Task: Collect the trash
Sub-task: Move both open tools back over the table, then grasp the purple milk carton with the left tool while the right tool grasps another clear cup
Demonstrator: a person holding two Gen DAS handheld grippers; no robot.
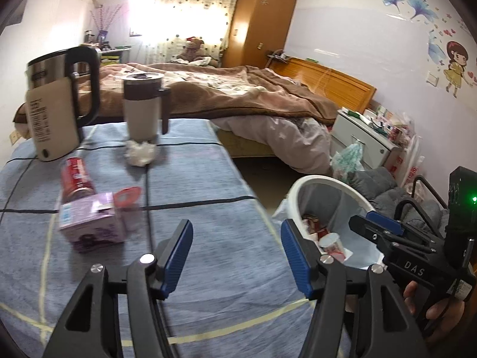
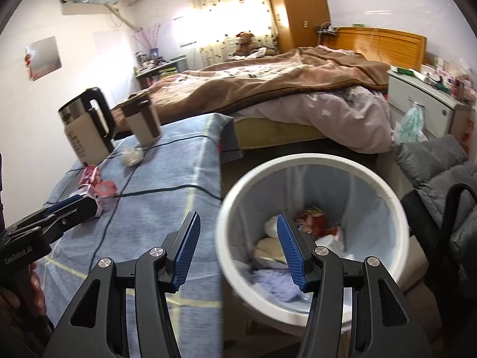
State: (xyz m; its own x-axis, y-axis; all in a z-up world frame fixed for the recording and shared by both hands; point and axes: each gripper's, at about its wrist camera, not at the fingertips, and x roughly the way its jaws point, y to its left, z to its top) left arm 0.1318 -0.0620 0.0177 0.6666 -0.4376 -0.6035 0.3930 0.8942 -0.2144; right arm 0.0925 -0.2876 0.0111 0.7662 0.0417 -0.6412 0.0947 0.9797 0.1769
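Observation:
On the blue tablecloth [image 1: 193, 197] lie a purple carton [image 1: 89, 223], a red can [image 1: 76, 179] on its side, a pink lid [image 1: 128, 195] and a crumpled white tissue [image 1: 140, 152]. My left gripper [image 1: 237, 256] is open and empty above the table's near part. My right gripper [image 2: 238, 250] is open and empty over the rim of the white trash bin [image 2: 399, 208], which holds several wrappers and papers. The bin [image 1: 298, 188] stands right of the table. The right gripper [image 1: 378, 229] shows in the left wrist view over the bin.
A beige kettle [image 1: 56, 113] and a beige mug with lid [image 1: 143, 110] stand at the table's far side, with a black cable [image 1: 147, 185] running across the cloth. A bed [image 1: 238, 95], a white nightstand [image 1: 360, 137] and a grey padded chair [image 2: 441, 173] lie beyond.

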